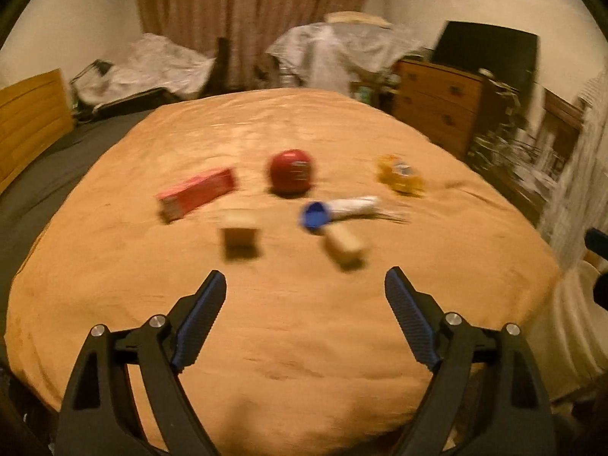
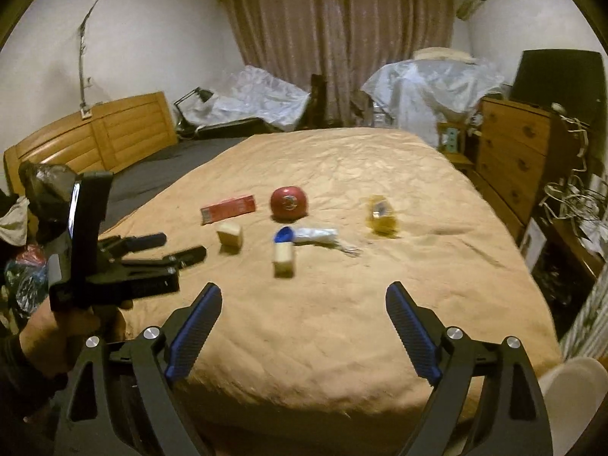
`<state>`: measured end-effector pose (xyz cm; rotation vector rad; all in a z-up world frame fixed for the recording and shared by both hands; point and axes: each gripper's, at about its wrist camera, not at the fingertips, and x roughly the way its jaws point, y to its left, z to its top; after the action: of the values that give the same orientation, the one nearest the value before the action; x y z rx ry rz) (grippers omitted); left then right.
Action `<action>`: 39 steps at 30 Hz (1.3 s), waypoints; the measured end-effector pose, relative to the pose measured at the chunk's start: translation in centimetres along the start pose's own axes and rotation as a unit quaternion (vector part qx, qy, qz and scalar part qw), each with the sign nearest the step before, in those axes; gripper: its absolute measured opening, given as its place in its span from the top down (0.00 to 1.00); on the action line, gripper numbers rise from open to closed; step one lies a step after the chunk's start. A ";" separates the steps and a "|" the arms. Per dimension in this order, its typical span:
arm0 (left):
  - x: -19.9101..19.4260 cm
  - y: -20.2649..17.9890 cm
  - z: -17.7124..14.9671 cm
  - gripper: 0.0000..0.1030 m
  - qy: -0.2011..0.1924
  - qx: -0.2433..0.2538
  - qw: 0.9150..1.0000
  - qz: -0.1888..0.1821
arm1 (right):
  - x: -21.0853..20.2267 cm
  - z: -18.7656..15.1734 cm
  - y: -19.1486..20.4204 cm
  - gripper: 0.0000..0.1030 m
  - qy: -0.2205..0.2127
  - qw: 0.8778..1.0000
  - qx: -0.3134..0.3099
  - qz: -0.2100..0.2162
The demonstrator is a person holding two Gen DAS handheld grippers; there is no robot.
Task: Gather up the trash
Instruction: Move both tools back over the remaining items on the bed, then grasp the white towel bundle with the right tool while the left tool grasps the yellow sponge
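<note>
Smeared by motion in the left wrist view: red box (image 1: 197, 193), both pale blocks (image 1: 240, 236), yellow wrapper (image 1: 399, 173). Print on red round tin (image 2: 288, 200) unreadable. White chair (image 2: 577, 387) cut off at frame edge.

On the orange blanket (image 2: 342, 304) you have seven bits of trash in a loose cluster. A flat red box (image 2: 228, 208) lies at the left, a round red can (image 2: 289, 201) beside it, a crumpled yellow wrapper (image 2: 381, 216) well off to the right. Nearer you sit two pale blocks (image 2: 230, 236) (image 2: 284, 261), the second just below a blue cap (image 2: 284, 235) that touches a white tube (image 2: 316, 235) lying on its side.
</note>
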<state>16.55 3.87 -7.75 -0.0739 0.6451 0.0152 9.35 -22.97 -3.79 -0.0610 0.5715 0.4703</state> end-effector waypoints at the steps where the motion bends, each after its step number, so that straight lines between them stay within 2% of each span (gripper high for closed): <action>1: 0.2 0.7 0.0 0.18 -0.003 -0.003 1.000 0.007 | 0.8 0.1 0.4 0.14 0.006 1.000 -0.001 0.003; 4: 2.5 3.6 0.0 0.13 -0.003 -0.011 1.000 0.028 | 3.5 0.4 1.4 0.14 0.023 1.000 0.003 0.014; 9: 7.2 6.9 -0.3 0.12 0.029 -0.037 0.999 0.019 | 7.4 0.3 0.5 0.14 0.052 0.998 -0.012 0.035; 13: 10.6 7.1 0.2 0.12 0.042 -0.030 0.998 0.026 | 12.8 1.9 -0.7 0.16 0.089 0.992 -0.081 0.045; 14: 11.3 7.2 0.4 0.12 0.044 -0.028 0.998 0.026 | 14.0 2.5 -1.3 0.21 0.100 0.989 -0.100 0.042; 16: 12.3 7.3 0.7 0.12 0.045 -0.029 0.998 0.025 | 17.5 4.0 -2.3 0.29 0.130 0.979 -0.150 0.047; 20: 13.9 7.3 1.8 0.12 0.046 -0.037 0.998 0.019 | 23.4 6.5 -3.7 0.35 0.175 0.953 -0.241 0.052; 24: 14.9 7.2 2.3 0.12 0.047 -0.039 0.998 0.012 | 29.2 8.0 -3.4 0.38 0.215 0.916 -0.330 0.072; 28: 15.4 7.3 2.5 0.13 0.049 -0.042 0.998 0.004 | 33.3 8.2 -2.8 0.46 0.245 0.888 -0.380 0.086; 34: 16.5 8.4 2.2 0.24 0.070 -0.073 0.995 -0.017 | 36.5 7.7 -1.7 0.56 0.285 0.852 -0.420 0.128; 36: 16.6 8.5 2.1 0.30 0.072 -0.075 0.994 -0.015 | 37.2 7.3 -1.3 0.59 0.295 0.844 -0.427 0.134; 39: 16.5 7.9 2.1 0.44 0.069 -0.064 0.995 -0.018 | 37.7 7.1 -0.8 0.68 0.294 0.846 -0.422 0.140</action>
<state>30.68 11.79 -16.49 -0.2112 0.7814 0.0161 41.10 -6.86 -17.99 -1.0096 0.9432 0.9820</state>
